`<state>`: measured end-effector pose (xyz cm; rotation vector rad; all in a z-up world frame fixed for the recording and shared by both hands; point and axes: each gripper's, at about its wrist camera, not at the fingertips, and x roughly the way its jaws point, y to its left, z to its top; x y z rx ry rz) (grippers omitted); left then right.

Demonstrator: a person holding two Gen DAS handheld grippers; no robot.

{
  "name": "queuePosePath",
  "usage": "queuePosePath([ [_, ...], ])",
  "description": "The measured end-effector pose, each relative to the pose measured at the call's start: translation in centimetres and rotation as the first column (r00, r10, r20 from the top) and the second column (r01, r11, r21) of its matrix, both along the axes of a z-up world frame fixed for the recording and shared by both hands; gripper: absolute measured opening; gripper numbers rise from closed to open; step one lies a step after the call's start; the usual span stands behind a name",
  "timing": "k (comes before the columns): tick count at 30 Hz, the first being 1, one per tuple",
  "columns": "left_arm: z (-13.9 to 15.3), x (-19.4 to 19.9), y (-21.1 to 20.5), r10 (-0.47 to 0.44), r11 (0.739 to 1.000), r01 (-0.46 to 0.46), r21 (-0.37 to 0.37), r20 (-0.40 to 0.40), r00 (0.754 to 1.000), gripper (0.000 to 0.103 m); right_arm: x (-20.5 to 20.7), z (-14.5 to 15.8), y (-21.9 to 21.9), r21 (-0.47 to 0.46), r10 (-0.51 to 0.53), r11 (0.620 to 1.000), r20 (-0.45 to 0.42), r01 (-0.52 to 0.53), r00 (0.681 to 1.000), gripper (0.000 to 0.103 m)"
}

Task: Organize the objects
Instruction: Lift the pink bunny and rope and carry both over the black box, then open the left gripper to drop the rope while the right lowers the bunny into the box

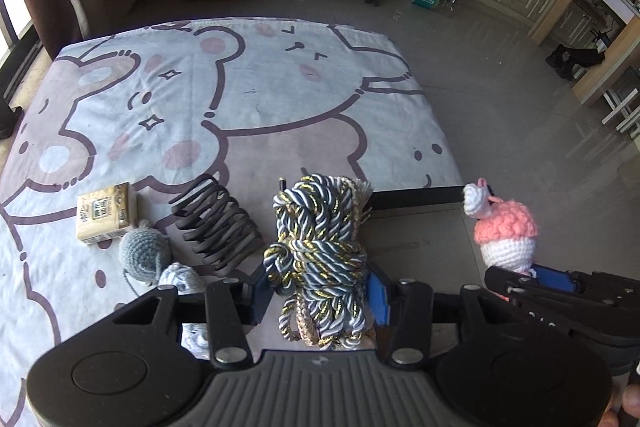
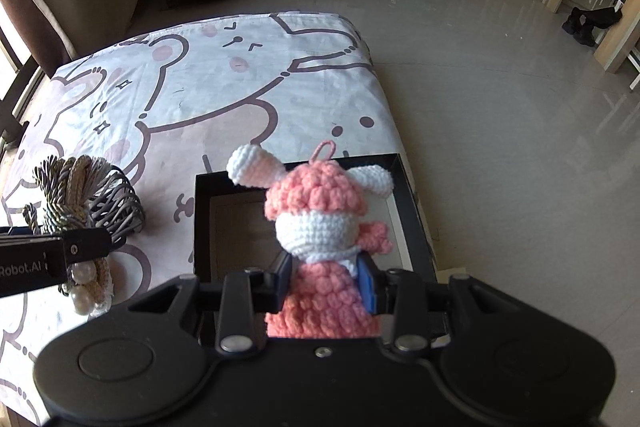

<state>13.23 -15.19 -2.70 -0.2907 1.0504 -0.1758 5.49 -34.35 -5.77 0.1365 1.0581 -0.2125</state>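
Both claws are loaded. The left claw (image 1: pixel 320 301) is clamped on a rope bundle (image 1: pixel 318 247), its pads pressed into the coils. The right claw (image 2: pixel 326 285) is clamped on a pink doll (image 2: pixel 322 223) around its waist, head upright.

The doll hangs over the black box (image 2: pixel 416 219), which sits at the right edge of the bed (image 2: pixel 208 83); the box looks empty. The rope bundle is held above the bed just left of the box, near a black spring (image 1: pixel 216 223). A tissue pack (image 1: pixel 105 211) and a grey crochet toy (image 1: pixel 142 255) lie further left, not yet collected.

This looks like the carrying step, with both items headed for the box. Next, the right claw should lower the doll inside the walls before opening; the rope can follow once that claw clears the box.
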Motion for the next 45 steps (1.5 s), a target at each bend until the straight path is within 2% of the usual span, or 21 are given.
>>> queuePosePath([
  [11,-2.3,1.1,-3.6,-0.025,0.992,0.022,-0.126,-0.029,0.999,0.049,0.3,-2.8,-2.9,0.020,-0.043,0.999,-0.033,0.043,0.999,0.036],
  [16,-4.1,1.3,-4.3,-0.015,0.980,-0.001,-0.201,-0.079,0.997,0.049,0.3,-3.9,-3.3,0.034,-0.045,0.998,-0.054,0.047,0.998,0.036],
  [19,-4.9,1.3,-4.8,-0.013,0.977,-0.009,-0.215,-0.102,0.995,0.049,0.3,-4.2,-3.4,0.043,-0.056,0.997,-0.061,0.058,0.997,0.036],
  [30,-5.5,1.0,-5.6,-0.035,0.981,0.015,-0.193,-0.104,0.994,0.050,0.5,-4.9,-3.9,0.113,-0.084,0.989,-0.067,0.091,0.994,0.036],
  [32,-5.3,0.8,-5.8,-0.037,0.987,0.021,-0.161,-0.097,0.995,0.052,0.5,-5.0,-3.9,0.106,-0.084,0.990,-0.071,0.091,0.994,0.036],
  [34,-4.9,0.8,-6.0,-0.034,0.994,0.024,-0.106,-0.088,0.996,0.061,0.5,-5.0,-3.9,0.105,-0.086,0.990,-0.073,0.094,0.994,0.036],
  [39,-4.4,0.6,-6.1,-0.068,0.997,0.065,-0.049,-0.060,0.996,0.062,0.4,-5.2,-3.8,0.100,-0.087,0.990,-0.080,0.095,0.993,0.036],
  [45,-4.7,0.6,-5.9,-0.078,0.997,0.076,-0.022,-0.073,0.994,0.063,0.7,-5.3,-3.4,0.100,-0.076,0.991,-0.089,0.085,0.993,0.036],
])
